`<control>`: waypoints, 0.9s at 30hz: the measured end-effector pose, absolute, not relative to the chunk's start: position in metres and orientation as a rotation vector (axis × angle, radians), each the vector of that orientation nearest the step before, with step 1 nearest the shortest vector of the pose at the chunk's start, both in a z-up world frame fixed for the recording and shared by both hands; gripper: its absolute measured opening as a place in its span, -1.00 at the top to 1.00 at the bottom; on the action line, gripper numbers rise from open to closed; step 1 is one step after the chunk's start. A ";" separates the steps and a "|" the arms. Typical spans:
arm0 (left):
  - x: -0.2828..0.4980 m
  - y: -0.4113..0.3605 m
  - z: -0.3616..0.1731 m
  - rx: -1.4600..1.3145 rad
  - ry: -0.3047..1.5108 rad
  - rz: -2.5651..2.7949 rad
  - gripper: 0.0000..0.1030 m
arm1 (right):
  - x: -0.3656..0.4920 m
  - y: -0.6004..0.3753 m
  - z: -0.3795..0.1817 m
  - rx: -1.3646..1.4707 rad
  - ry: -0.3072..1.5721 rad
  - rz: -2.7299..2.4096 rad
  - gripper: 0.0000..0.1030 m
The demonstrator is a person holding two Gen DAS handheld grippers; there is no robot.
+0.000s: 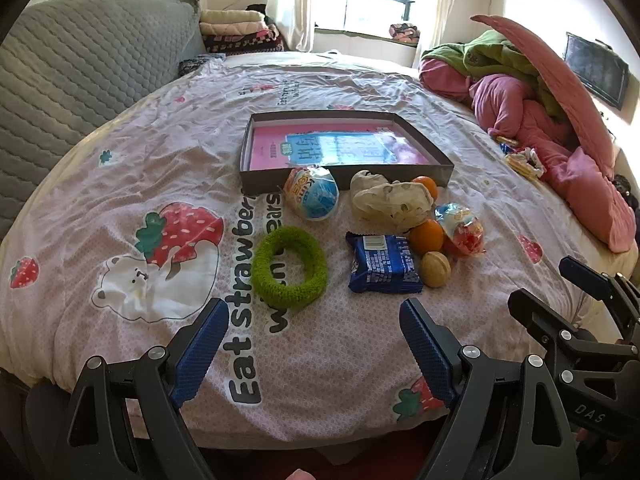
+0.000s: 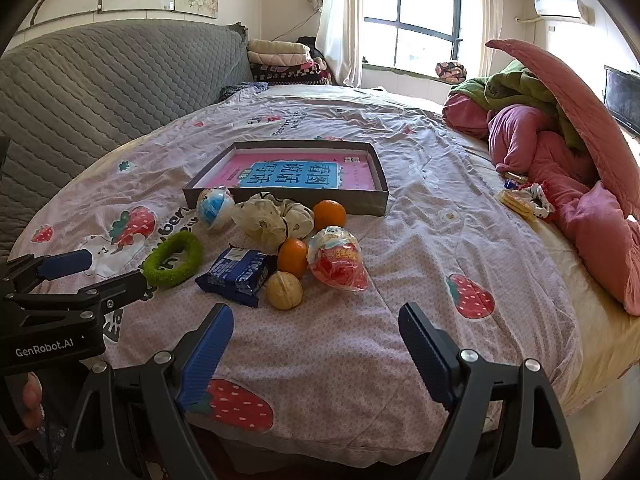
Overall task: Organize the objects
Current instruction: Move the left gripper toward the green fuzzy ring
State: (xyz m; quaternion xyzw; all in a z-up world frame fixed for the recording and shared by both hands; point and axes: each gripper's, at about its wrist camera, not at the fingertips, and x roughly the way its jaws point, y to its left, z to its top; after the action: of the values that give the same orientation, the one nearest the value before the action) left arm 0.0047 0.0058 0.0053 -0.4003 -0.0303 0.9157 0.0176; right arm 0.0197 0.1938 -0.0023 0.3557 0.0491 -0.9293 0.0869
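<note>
Looking from the left wrist, the left gripper (image 1: 314, 354) hangs released at bottom centre; the green ring (image 1: 289, 267) lies just above it on the bed (image 1: 120, 152), below the shallow box (image 1: 344, 152).

From the right wrist, the right gripper (image 2: 316, 356) is spread and empty; the walnut (image 2: 284, 290) sits nearest, so it is best approached squarely before lifting it boxward.

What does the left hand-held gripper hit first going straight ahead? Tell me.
Probably the green ring: the open left hand-held gripper points at bare bedsheet just short of it. Depth is uncertain.
</note>
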 end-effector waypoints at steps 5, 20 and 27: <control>0.004 0.007 0.006 -1.241 -0.088 2.845 -0.71 | 0.019 0.194 -0.003 1.061 0.147 -2.769 -0.64; 0.002 0.005 0.002 -1.257 -0.091 2.840 -0.71 | 0.019 0.196 -0.004 1.070 0.133 -2.771 -0.64; -0.005 -0.006 -0.010 -1.289 -0.125 2.840 -0.71 | 0.014 0.201 -0.010 1.081 0.126 -2.778 -0.64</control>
State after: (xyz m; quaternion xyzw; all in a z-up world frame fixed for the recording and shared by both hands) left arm -0.0048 -0.0057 -0.0101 -0.4129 -0.0399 0.9099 0.0100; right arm 0.0135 0.2012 -0.0097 0.3611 0.0420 -0.9282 0.0788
